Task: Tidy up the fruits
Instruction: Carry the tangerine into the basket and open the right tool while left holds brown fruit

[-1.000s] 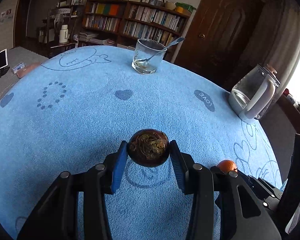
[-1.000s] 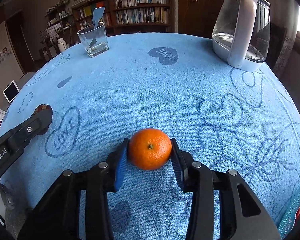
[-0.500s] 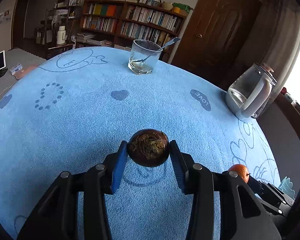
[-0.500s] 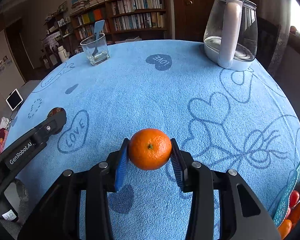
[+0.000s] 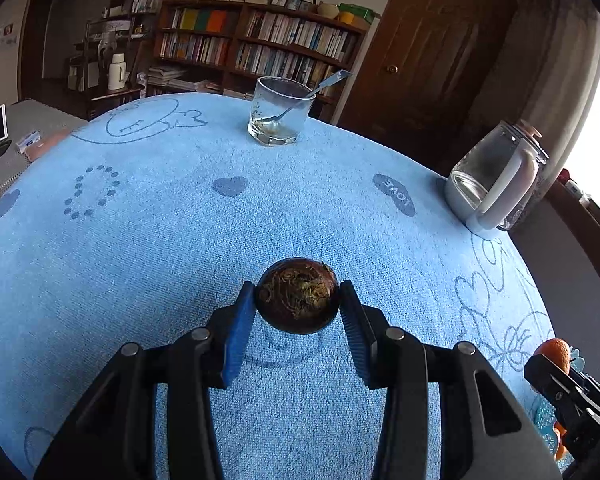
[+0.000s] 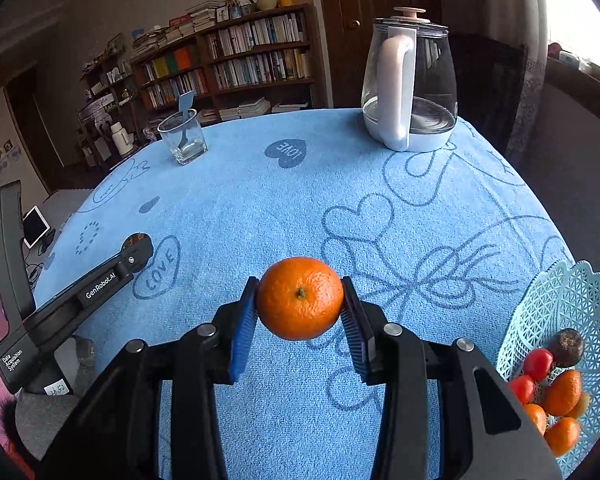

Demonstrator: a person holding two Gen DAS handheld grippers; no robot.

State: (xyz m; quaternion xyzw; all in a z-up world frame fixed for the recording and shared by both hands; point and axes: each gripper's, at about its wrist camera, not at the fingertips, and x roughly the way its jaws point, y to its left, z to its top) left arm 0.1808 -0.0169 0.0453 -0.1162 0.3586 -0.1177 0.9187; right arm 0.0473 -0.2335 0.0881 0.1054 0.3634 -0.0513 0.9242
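Carry step: my right claw [image 6: 299, 300] clamps an orange [image 6: 300, 298], left claw [image 5: 297, 300] a dark fruit [image 5: 297, 295]; next, release into the basket [image 6: 560, 304].

Fruit basket [image 6: 560, 308] cut by right edge.

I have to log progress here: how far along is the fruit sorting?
Done: several fruits already lie in the basket. In hand: the right gripper is shut on an orange, the left gripper on a dark round fruit, both above the cloth. Left: dropping these two into the basket. No other loose fruit shows on the cloth.
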